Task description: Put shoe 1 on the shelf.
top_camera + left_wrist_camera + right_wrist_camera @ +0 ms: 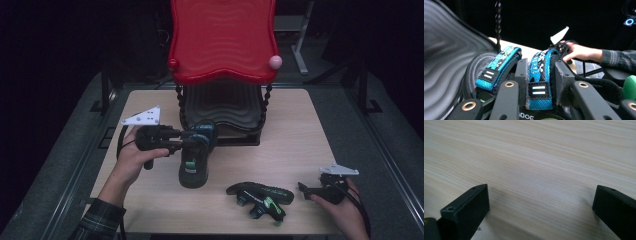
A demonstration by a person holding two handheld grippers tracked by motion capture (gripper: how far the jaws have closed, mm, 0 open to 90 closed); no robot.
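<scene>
a black sandal (194, 167) with blue patterned straps and a green patch on its footbed is held in the left gripper (187, 140), just in front of the black lower shelf (225, 107) of a small shoe rack. the rack's red upper shelf (222, 37) is wavy and holds nothing; the black shelf below it also looks bare. the sandal's long axis runs from the rack toward the person's edge of the table, with the strapped end nearest the rack and the other end pointing away from it and tilted down, its tip at or close to the wooden table (295, 135) (contact there cannot be judged).

in the left gripper view, the two black jaws are closed partway on one blue strap (539, 82), pads pressing it from both sides; a second blue strap (497, 67) lies just beside it, outside the grip. the left hand (132, 160) comes in from the side of the rack.

a second sandal (260, 196), black with green details, lies flat on the table, farther from the rack, long axis running across the table. beyond it, still farther from the rack, the right gripper (306, 189) rests low in the right hand (340, 207). its jaws stand wide apart over bare wood, holding nothing.
</scene>
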